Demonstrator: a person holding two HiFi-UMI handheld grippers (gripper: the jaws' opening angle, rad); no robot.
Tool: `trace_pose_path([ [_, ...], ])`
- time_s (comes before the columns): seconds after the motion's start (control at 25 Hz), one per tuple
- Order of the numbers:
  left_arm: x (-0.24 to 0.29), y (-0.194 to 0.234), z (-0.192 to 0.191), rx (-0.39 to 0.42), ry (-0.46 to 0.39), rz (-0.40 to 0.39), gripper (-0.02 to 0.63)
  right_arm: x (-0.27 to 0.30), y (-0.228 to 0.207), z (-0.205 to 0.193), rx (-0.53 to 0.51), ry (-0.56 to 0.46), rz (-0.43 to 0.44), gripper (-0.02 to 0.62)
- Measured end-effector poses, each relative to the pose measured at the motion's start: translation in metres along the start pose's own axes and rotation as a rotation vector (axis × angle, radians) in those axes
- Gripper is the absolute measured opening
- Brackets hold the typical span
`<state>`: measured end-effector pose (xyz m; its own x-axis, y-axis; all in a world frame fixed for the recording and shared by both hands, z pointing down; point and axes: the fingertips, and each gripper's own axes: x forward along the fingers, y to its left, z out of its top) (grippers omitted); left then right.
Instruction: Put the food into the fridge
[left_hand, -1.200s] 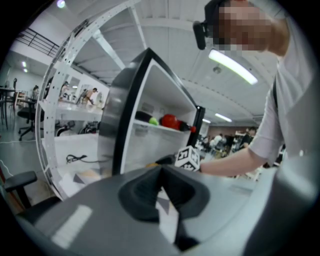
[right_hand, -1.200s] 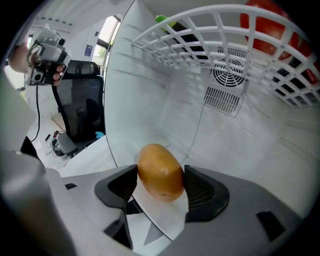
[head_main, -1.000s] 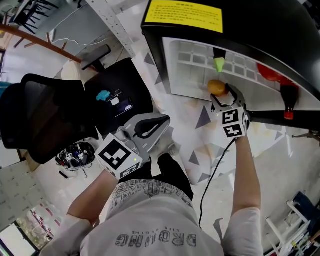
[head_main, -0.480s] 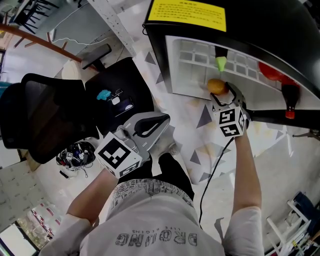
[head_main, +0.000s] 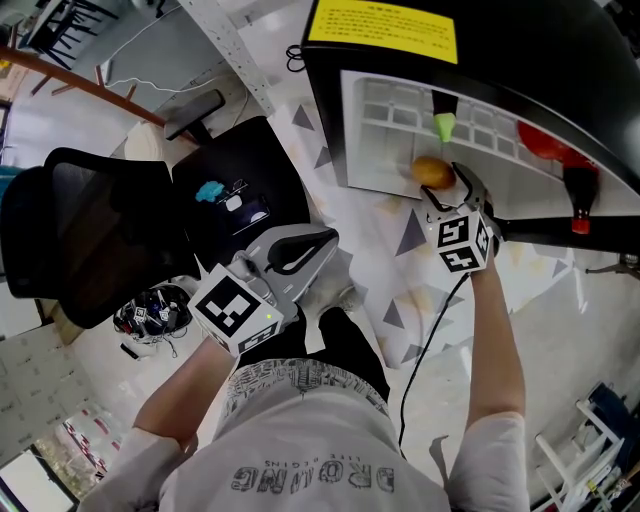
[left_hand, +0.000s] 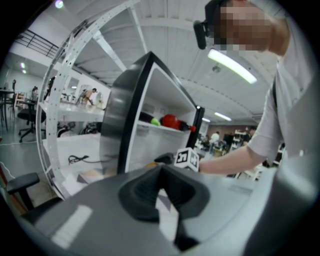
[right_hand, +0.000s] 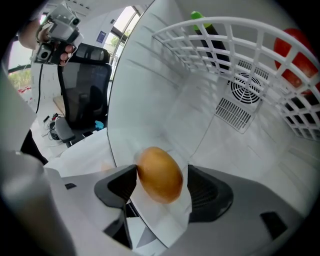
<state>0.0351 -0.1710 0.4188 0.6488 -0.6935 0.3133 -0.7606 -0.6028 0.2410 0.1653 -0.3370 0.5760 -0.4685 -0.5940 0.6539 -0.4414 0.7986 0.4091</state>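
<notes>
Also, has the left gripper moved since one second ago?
No, not visibly. In the head view the left gripper keeps the same place relative to the black chair and the blue object.

Wire shelf (right_hand: 225, 21) — red item (right_hand: 295, 47), green-tipped item (right_hand: 215, 42)

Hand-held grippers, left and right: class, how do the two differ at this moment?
The left hand-held gripper has shut, empty jaws; the right hand-held gripper has orange-brown food between its jaws. The left hangs outside the fridge; the right reaches into it. Each carries a marker cube: left, right.
</notes>
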Motion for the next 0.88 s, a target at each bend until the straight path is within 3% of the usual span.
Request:
trace_pose_path([
  [0.56,-0.011,-0.003,0.004,0.012,-0.009,-0.027,0.008,-0.019,0.005,0.011,0.058,-0.023,-0.01,0.282],
  [0.88,-0.018,-0.009,0.013,0.032,-0.022,-0.072,0.008,-0.053,0.004,0.025,0.17,-0.064,-0.053,0.281],
])
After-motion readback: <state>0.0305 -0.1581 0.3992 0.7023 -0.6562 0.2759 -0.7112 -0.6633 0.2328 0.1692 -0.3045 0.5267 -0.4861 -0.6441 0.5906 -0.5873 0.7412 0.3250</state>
